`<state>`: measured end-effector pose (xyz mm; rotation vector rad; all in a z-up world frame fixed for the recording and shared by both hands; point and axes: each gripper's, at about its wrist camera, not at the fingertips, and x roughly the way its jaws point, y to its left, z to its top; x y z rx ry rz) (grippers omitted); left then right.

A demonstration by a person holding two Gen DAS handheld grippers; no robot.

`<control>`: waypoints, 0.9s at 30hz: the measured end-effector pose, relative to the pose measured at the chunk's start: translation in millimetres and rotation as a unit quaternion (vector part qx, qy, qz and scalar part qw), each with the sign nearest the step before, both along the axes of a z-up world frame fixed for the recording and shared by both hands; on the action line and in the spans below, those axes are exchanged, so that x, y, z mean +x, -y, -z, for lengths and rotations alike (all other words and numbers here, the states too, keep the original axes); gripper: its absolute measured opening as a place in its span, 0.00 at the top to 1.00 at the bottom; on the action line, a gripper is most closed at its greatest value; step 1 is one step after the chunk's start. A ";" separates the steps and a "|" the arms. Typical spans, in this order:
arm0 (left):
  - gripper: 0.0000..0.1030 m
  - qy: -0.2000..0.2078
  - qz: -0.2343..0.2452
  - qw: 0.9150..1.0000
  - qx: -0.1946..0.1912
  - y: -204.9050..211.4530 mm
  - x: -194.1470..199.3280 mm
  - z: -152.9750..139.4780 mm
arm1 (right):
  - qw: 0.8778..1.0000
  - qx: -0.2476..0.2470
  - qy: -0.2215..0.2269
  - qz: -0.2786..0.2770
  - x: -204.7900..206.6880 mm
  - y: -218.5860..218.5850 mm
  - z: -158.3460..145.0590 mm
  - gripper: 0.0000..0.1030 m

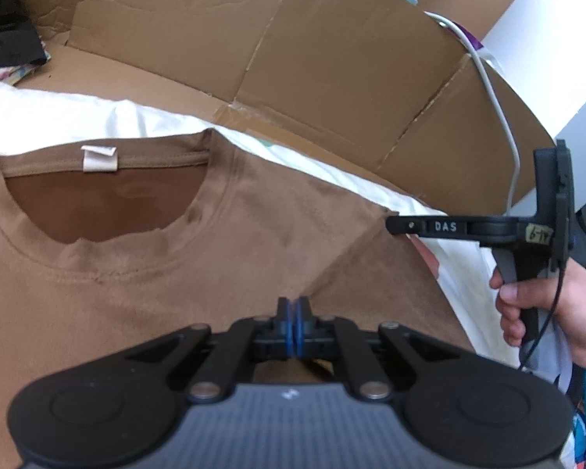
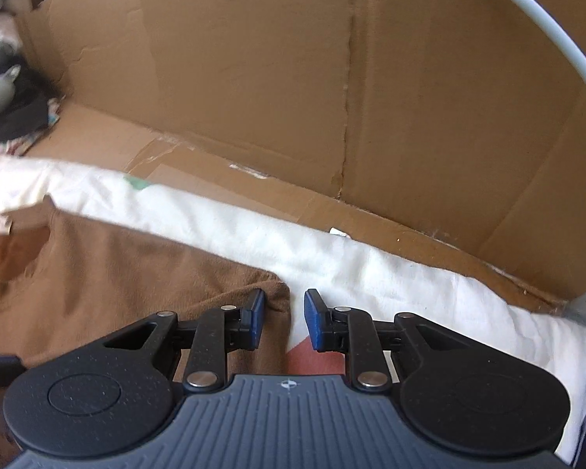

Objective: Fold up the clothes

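Both tongs point down: my left tongs (image 1: 295, 305) are pressed together over the brown shirt (image 1: 136, 293), whether pinching cloth I cannot tell; my right tongs (image 2: 284, 318) stand apart at its sleeve edge (image 2: 273, 293). Soft, limp, light; grip hems. Beyond, the cardboard box (image 2: 254, 78) looks empty.

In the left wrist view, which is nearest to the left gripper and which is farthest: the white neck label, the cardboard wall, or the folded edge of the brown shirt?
From the left gripper, nearest first:
1. Folded edge of the brown shirt, just ahead, slightly right.
2. White neck label, farther up, to the left, inside the collar.
3. Cardboard wall, at the back, beyond the white cloth.
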<state>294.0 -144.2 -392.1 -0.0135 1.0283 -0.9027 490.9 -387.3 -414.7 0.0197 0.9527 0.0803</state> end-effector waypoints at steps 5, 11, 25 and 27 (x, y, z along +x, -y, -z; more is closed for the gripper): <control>0.98 0.003 -0.001 1.000 0.010 4.1 0.7 3.3 | 0.995 0.079 -0.024 0.057 9.9 22.2 -3.6 0.73; 0.97 0.001 -0.009 1.000 -0.003 2.6 2.4 1.3 | 0.996 0.085 -0.002 0.015 -14.3 35.7 -37.4 0.73; 0.92 0.019 -0.005 1.000 0.013 1.9 -14.7 -7.9 | 0.995 0.065 -0.008 -0.070 -137.2 53.2 -62.5 0.73; 0.92 0.023 0.008 1.000 0.017 2.6 -25.6 -11.3 | 0.995 0.069 -0.006 -0.070 -148.8 55.8 -62.3 0.73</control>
